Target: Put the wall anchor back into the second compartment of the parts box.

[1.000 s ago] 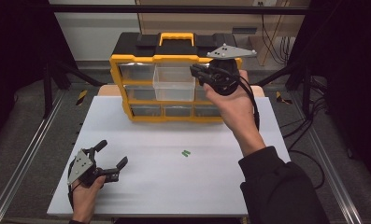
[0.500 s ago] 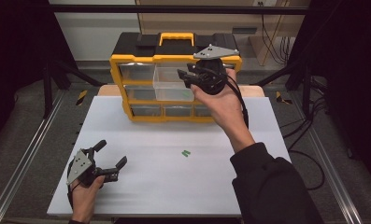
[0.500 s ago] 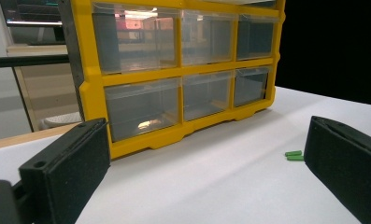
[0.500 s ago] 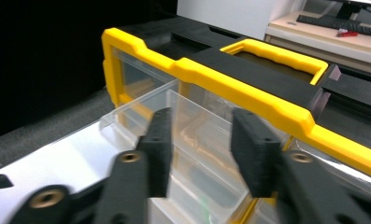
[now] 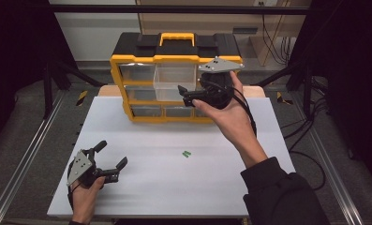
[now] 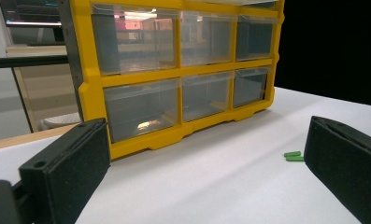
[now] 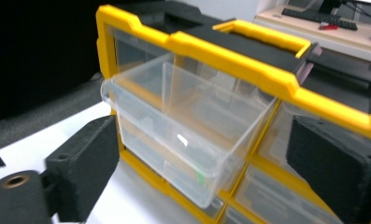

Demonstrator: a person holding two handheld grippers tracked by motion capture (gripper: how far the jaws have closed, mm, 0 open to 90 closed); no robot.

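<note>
Drawer (image 5: 173, 82) (pulled out) lengthwise toward person

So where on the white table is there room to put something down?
The widest bare patch of the white table lies between the small green pieces and its near edge. Another free strip runs between the left gripper and the yellow drawer box. It is crowded by the pulled-out clear drawer, where the right gripper hovers.

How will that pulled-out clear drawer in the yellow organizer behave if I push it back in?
The clear drawer looks thin-walled and nearly empty, so it is probably light and should slide easily. Its smooth plastic may be slippery. An off-centre push could skew it in the yellow organizer.
</note>
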